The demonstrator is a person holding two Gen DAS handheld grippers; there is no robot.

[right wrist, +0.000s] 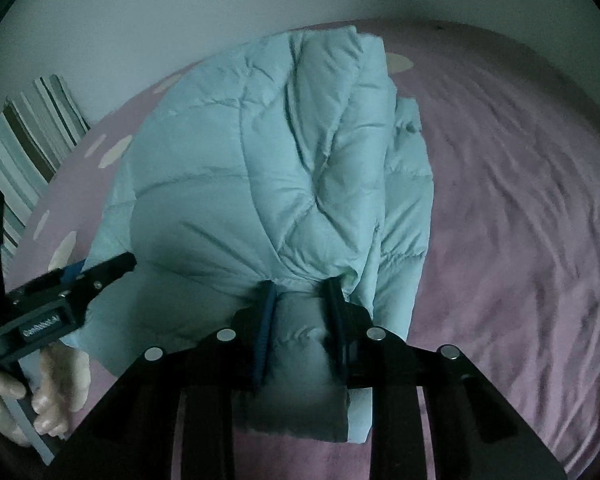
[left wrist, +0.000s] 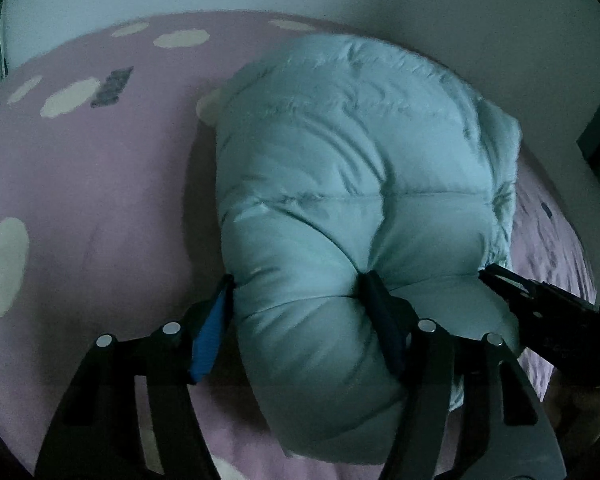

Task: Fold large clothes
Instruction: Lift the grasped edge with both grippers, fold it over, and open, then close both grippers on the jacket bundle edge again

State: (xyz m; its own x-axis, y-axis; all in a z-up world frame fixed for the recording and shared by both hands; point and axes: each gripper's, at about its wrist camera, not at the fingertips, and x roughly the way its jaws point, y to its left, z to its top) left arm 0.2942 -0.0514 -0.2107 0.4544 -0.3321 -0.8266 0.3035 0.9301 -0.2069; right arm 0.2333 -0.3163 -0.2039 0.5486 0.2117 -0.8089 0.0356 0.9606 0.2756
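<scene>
The left gripper [left wrist: 296,292] is clamped wide across a thick roll of the pale blue puffer jacket [left wrist: 352,184], one pad at each side of the bulge. The right gripper [right wrist: 300,292] pinches a narrower bunch of the same jacket between its pads, with the padding swelling out at 12 o'clock. The jacket lies folded on the pink bedsheet [right wrist: 520,200]. At 8 o'clock in the right wrist view, a gloved hand [right wrist: 56,396] grips the left tool's handle
</scene>
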